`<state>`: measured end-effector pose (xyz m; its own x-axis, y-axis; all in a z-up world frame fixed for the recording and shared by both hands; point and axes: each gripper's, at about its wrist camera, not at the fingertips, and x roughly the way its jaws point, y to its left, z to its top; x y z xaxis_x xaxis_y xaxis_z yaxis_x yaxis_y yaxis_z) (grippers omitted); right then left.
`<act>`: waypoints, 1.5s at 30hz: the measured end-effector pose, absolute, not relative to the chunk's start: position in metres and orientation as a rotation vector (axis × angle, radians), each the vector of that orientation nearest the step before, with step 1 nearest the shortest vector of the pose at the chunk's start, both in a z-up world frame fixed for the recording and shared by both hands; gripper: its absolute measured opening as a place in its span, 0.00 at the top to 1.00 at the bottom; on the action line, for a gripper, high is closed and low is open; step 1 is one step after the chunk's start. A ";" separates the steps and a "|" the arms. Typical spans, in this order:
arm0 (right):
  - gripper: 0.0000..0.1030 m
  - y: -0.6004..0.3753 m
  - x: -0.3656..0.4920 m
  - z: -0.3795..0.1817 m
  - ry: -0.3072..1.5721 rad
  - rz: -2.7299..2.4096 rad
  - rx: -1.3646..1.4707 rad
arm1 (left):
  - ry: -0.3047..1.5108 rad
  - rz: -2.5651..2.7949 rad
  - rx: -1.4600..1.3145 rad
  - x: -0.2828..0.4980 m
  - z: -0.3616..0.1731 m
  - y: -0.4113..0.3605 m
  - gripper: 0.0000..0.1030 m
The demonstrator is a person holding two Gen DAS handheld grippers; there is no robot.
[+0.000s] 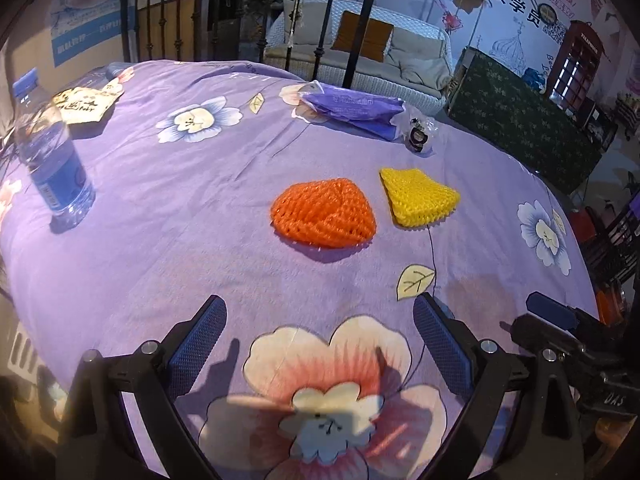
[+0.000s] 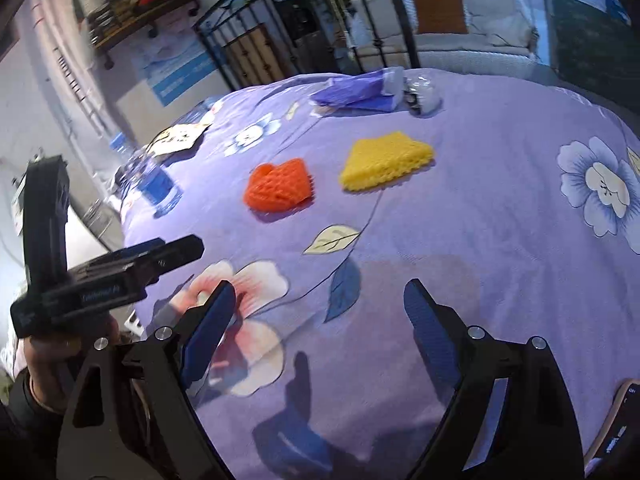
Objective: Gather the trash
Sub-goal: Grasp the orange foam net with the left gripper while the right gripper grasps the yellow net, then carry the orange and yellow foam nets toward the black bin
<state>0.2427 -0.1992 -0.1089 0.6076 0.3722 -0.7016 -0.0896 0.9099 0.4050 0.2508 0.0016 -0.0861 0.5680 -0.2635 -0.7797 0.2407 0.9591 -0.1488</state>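
On a purple flowered bedspread (image 1: 168,208) lie an orange foam net (image 1: 324,213) (image 2: 279,190) and, to its right, a yellow foam net (image 1: 418,196) (image 2: 386,160). Farther back sit a purple plastic wrapper (image 1: 352,106) (image 2: 356,90) and a small clear bag with a dark item (image 1: 418,134) (image 2: 422,94). A blue-labelled water bottle (image 1: 52,152) (image 2: 154,178) stands upright at the left, with a printed paper wrapper (image 1: 86,102) (image 2: 178,136) behind it. My left gripper (image 1: 320,312) is open above the cloth, short of the orange net. My right gripper (image 2: 320,300) is open, empty, short of both nets.
A black iron bed frame (image 1: 256,12) stands behind the bed, with a white sofa (image 1: 400,52) beyond it. A hand holds the left gripper's body (image 2: 100,276) at the left of the right wrist view. The bed edge drops off at the left (image 2: 124,232).
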 end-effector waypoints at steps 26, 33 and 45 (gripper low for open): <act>0.80 -0.197 0.406 -0.151 0.949 0.058 0.362 | 0.928 -0.271 0.112 0.331 -0.122 -0.040 0.69; 0.83 -0.190 0.388 -0.138 0.910 0.087 0.363 | 0.911 -0.278 0.108 0.316 -0.113 -0.042 0.75; 0.83 -0.186 0.307 -0.102 0.820 0.167 0.351 | 0.840 -0.312 0.037 0.240 -0.081 -0.009 0.75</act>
